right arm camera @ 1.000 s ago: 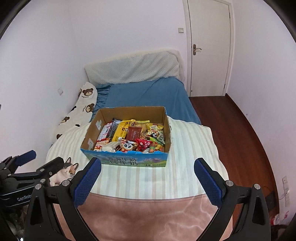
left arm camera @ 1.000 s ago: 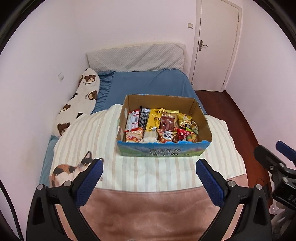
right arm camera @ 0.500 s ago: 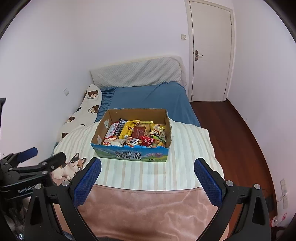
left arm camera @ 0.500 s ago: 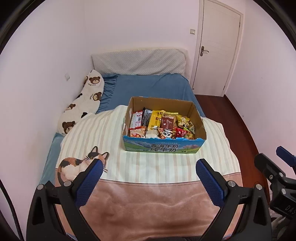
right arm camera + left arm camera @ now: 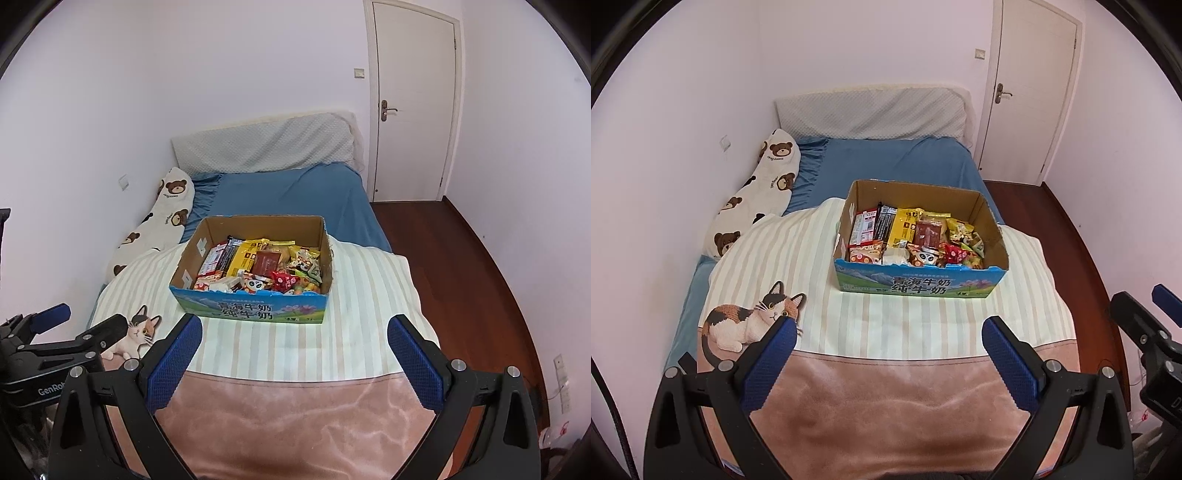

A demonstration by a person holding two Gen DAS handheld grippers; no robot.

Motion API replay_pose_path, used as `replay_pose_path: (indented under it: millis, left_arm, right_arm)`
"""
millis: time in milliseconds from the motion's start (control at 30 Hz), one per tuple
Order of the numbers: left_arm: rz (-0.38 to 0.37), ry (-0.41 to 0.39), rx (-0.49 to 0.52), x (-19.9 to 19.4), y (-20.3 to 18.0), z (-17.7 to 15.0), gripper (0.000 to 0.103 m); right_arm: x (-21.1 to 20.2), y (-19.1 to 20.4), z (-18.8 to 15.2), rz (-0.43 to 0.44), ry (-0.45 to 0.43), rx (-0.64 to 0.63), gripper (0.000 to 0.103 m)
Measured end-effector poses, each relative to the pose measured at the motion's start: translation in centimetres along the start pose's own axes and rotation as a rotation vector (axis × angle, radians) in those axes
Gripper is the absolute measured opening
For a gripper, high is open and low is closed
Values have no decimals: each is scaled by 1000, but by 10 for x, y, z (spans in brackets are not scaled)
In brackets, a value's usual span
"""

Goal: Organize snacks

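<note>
Bed (image 5: 894,170): snack box (image 5: 919,284) beyond fingers (image 5: 768,363)

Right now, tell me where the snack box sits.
The snack box sits on the striped blanket mid-bed, centre in both views, ahead of both open grippers, with the cat print to its near left.

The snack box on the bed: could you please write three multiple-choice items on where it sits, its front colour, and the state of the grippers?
1. The snack box rests on:
A. the wooden floor
B. the striped blanket
C. the bear pillow

2. Its printed front is mainly:
A. blue
B. red
C. black

3. The left gripper and right gripper are:
A. both open, empty
B. both shut on snacks
C. one holding the box

Answers: B, the striped blanket lies under it; A, blue panel with white lettering; A, the fingers stand wide apart with nothing between.
</note>
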State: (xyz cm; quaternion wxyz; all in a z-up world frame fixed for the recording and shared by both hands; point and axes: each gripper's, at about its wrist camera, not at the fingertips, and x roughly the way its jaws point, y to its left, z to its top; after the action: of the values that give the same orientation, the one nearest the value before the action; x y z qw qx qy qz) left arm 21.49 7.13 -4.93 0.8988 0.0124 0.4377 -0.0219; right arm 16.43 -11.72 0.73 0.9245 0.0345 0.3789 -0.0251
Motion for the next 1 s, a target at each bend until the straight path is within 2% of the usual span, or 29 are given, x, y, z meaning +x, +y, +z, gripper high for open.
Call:
replay_pose_path:
  millis: [533,733,1000]
  left_arm:
    - [52,-25,1,53,-2,39,103]
    - [71,13,12,83,-2,48,103]
    - [59,73,18,117,-3,58,103]
  right_arm:
    - [73,-11,25,-72,14,27,103]
    - [104,-16,34,-90,43,39,103]
    - [141,-17,42,-103,83,41,103]
